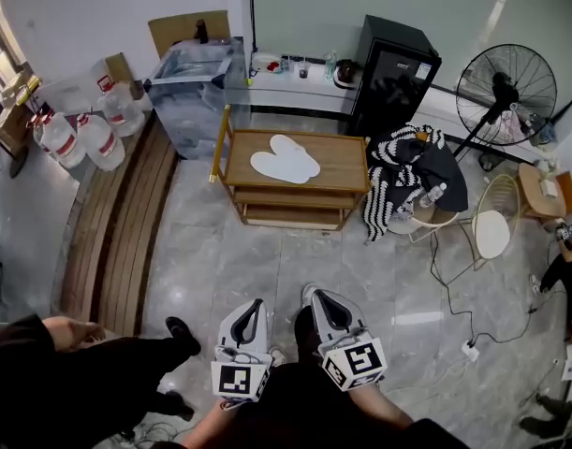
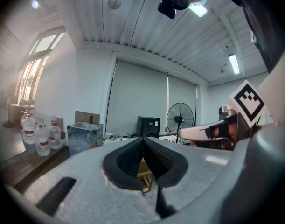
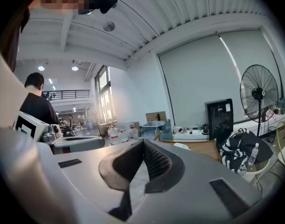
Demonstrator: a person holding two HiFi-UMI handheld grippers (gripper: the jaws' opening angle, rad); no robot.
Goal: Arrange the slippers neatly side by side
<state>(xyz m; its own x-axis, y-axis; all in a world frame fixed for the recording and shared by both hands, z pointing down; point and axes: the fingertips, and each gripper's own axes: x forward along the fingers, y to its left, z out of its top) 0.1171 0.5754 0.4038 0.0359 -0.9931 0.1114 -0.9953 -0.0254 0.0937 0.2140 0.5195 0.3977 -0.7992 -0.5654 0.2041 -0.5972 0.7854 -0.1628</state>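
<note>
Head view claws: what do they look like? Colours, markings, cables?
Left claw and right claw: matching pale grey shells that taper to a tip, with black ribbed pads inside. Each carries a cube with black-and-white square markers at its rear: left cube, right cube. No cables visible. The person wears dark clothing.

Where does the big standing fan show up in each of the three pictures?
Head view: the fan is at the upper right, near the wall.
Left gripper view: it is right of centre, at mid-height.
Right gripper view: it is near the right edge, in the upper half.
Shared landmark: the black cabinet stands just left of the fan in all three.
</note>
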